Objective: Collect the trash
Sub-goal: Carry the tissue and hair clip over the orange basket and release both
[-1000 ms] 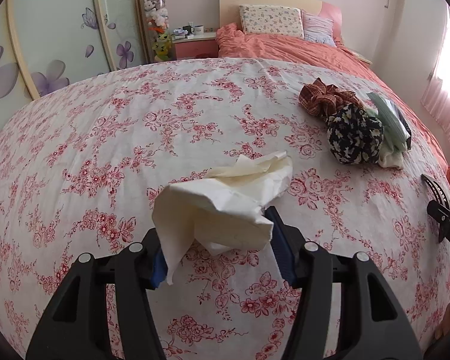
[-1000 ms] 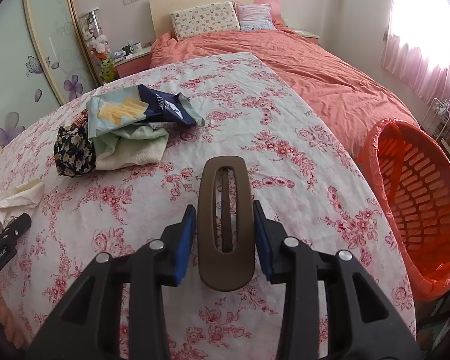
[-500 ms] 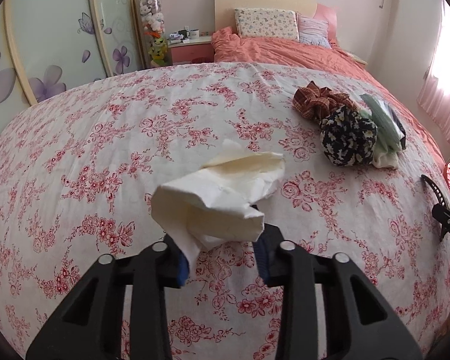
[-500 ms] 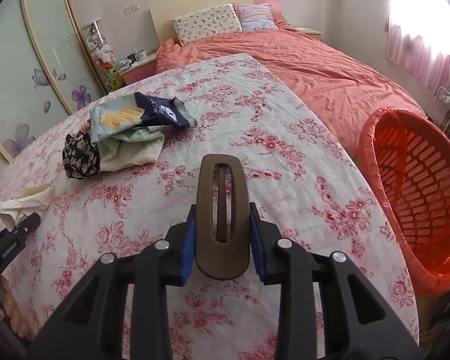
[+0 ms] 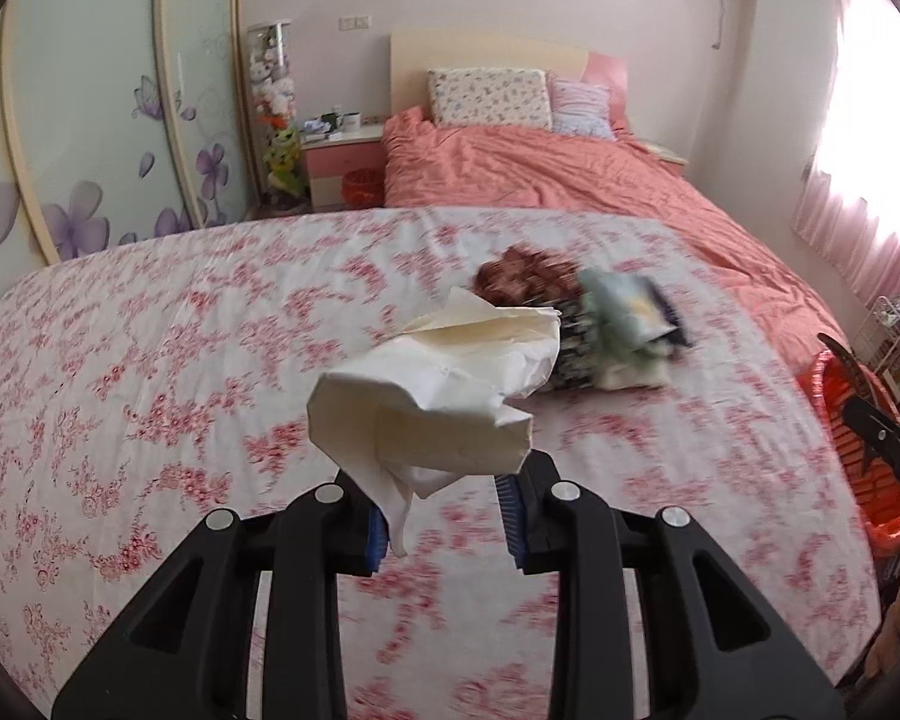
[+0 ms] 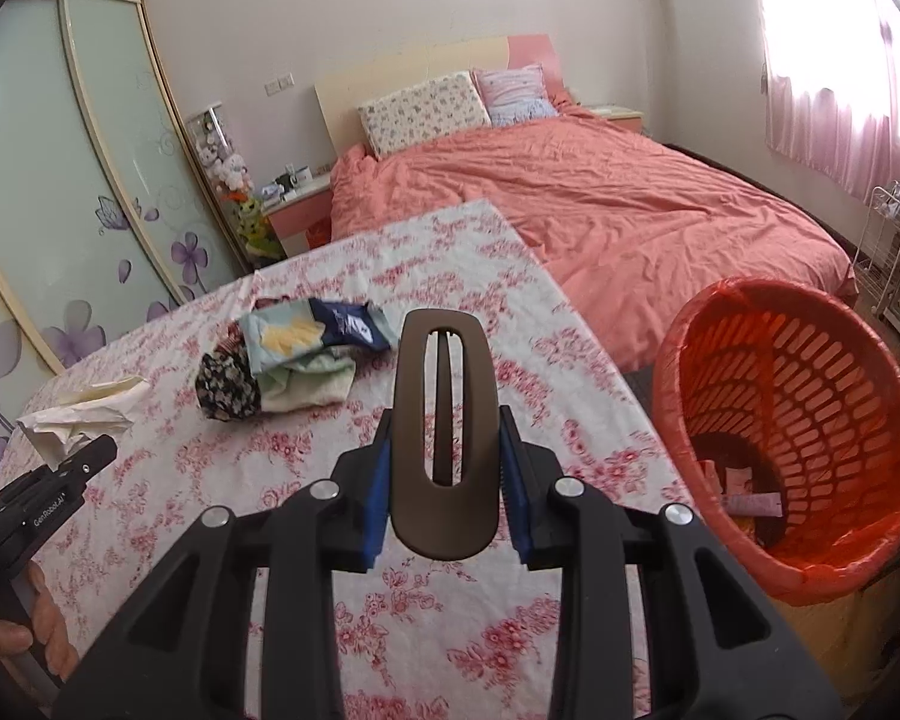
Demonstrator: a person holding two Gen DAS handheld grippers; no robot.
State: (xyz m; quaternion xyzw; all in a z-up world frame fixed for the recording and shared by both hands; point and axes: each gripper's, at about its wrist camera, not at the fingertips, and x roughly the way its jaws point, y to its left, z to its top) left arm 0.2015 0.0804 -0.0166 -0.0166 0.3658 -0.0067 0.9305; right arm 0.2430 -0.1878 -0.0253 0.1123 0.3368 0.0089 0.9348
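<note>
A: Delta vs a second ago: both grippers have come up off the floral sheet [image 6: 450, 630], loads unchanged. The basket [image 6: 792, 438] now shows far more of its inside in the right wrist view.

B: Left side?

A: Left gripper [image 5: 444, 516] has its blue pads [image 5: 513, 507] clamped on the lower edge of the crumpled paper [image 5: 444, 390]. The paper sticks up and forward from the fingers, clear of the sheet. In the right wrist view the same paper [image 6: 78, 414] sits far left of the basket, at the tip of the left gripper [image 6: 84, 459].

B: Right side?

A: Right gripper [image 6: 447, 492] is closed on the brown hair clip [image 6: 444, 432], with the pads [image 6: 378, 492] pressing its two long sides. The clip stands upright, its rounded end toward the camera, just left of the basket's rim and apart from it.

B: What else is around the basket?

A: The basket is orange, slotted and lined with an orange bag, with some pink scraps at the bottom. It stands beside the sheet's right edge. Well left of it on the sheet, the snack wrapper [image 6: 312, 330] lies on top of a cloth pile [image 6: 270, 378]. The left view of that pile is motion-blurred. The bed with the salmon cover [image 6: 600, 198] is behind the basket.
</note>
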